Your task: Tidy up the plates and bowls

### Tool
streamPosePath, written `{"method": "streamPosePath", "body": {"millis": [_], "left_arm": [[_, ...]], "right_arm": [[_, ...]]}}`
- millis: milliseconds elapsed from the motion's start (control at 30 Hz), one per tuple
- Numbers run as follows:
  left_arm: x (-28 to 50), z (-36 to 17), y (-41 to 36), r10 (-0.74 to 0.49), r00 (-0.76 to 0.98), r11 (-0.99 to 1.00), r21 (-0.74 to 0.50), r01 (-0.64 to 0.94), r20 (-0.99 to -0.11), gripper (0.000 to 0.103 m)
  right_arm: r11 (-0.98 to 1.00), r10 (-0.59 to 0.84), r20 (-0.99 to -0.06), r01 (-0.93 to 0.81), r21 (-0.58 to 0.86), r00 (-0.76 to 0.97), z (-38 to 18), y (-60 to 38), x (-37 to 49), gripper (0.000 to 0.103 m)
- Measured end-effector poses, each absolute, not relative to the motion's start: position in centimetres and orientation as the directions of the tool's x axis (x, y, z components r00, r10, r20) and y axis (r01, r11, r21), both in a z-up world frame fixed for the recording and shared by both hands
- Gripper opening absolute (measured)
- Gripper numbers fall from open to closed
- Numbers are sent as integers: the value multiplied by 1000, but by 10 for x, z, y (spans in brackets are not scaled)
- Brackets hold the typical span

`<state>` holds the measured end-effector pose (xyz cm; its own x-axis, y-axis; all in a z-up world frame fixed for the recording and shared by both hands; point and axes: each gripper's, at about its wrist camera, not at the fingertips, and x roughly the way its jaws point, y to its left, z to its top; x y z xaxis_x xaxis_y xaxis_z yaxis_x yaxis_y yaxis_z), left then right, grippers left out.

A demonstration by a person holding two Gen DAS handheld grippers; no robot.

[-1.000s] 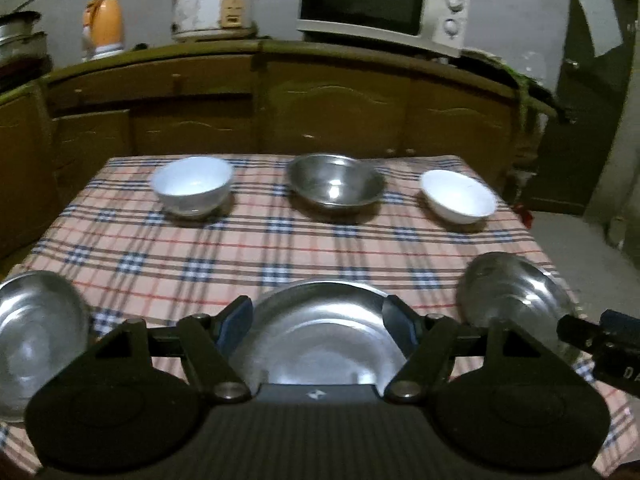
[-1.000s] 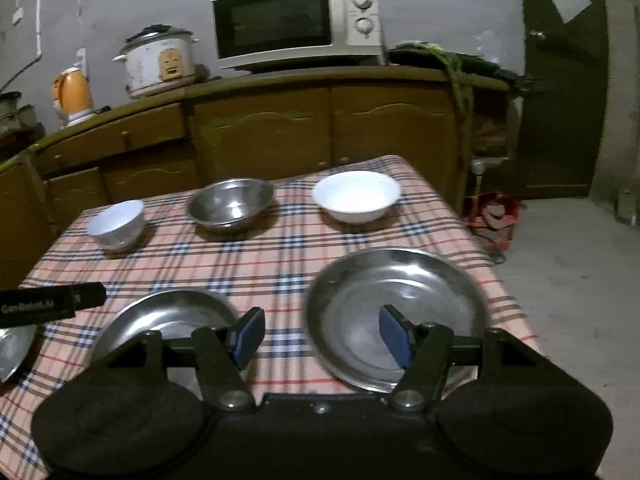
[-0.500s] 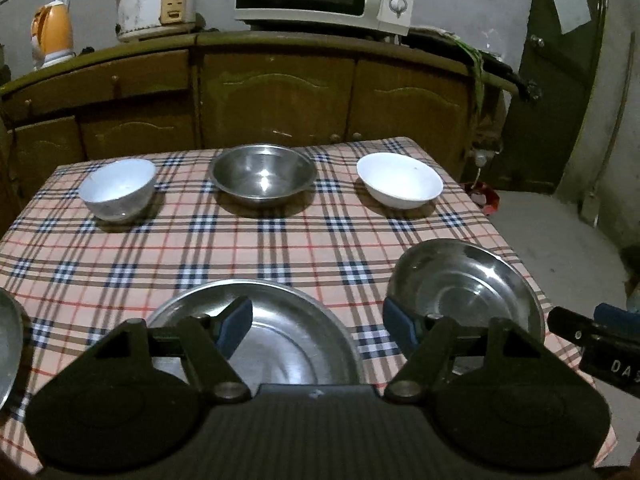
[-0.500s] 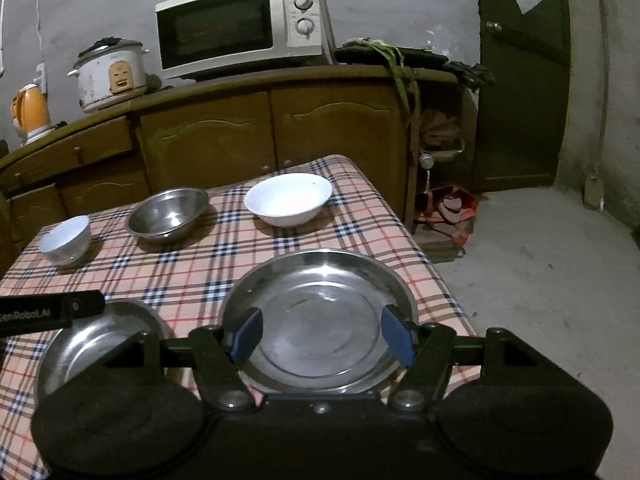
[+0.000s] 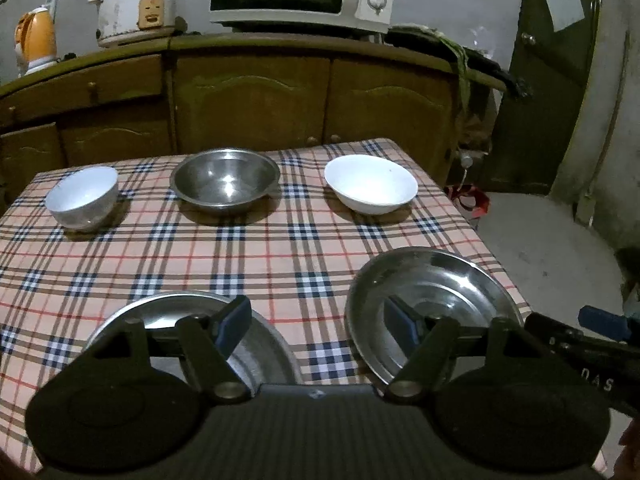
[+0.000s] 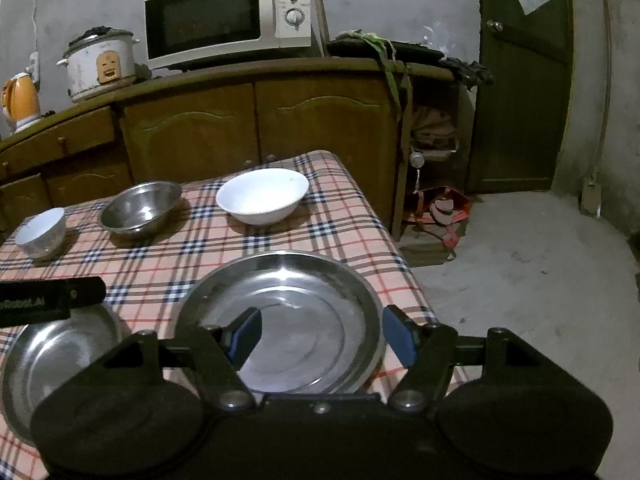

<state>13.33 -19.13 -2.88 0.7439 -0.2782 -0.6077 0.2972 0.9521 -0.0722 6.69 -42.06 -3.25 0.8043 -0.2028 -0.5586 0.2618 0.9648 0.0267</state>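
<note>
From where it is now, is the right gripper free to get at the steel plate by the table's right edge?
Probably yes. The right gripper is open, its jaws straddling the near right rim of the steel plate, with nothing between them and the rim.

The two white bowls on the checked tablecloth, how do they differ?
The white bowl at the far left is narrower with steeper, deeper sides; the white bowl at the far right is wider and shallower. The left one shows greyish marks low on its side; the right one looks clean. Both stand upright, empty, flanking the steel bowl.
</note>
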Motion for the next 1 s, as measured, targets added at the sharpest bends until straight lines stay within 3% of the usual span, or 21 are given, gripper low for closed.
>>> {"method": "streamPosePath", "body": {"millis": [1000], "left_arm": [[178, -78, -227, -261, 682, 949, -52, 312, -683, 77]], "right_arm": [[935, -222, -652, 349, 69, 725, -94, -489, 101, 80]]}}
